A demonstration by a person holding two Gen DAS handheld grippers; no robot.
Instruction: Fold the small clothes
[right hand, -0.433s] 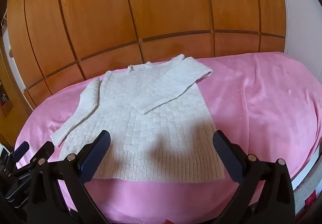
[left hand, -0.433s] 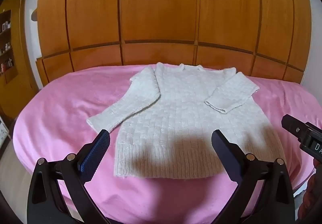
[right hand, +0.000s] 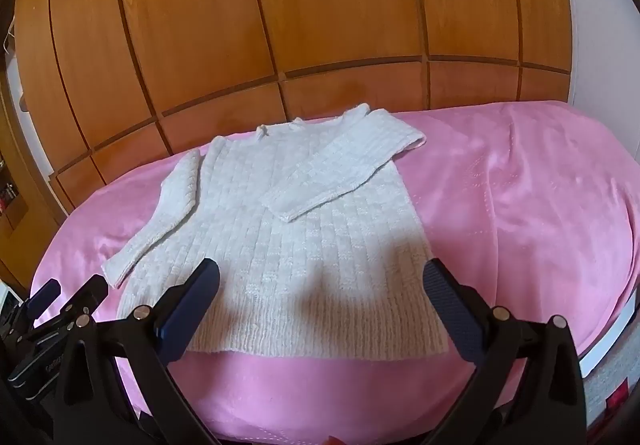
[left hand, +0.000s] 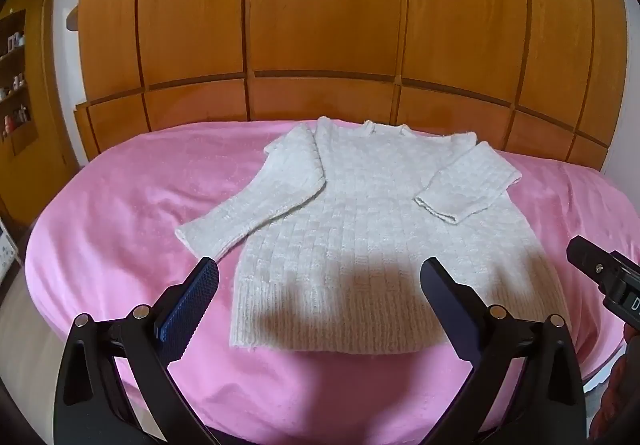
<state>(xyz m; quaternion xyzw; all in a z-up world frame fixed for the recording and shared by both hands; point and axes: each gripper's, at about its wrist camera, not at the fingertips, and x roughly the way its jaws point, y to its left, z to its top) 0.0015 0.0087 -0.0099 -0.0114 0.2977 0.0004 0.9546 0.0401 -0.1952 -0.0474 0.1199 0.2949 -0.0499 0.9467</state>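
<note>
You have shifted very little in this instant. In the left wrist view, the neckline and far shoulders of the sweater [left hand: 380, 229] now sit a shade higher and further right in the frame (a small drift, no more). At that view's right edge, the black body of your right gripper [right hand: 320, 281] has slipped slightly lower and outward. In the right wrist view, the tips of your left gripper [left hand: 320, 281] show a hair higher at the lower left
</note>
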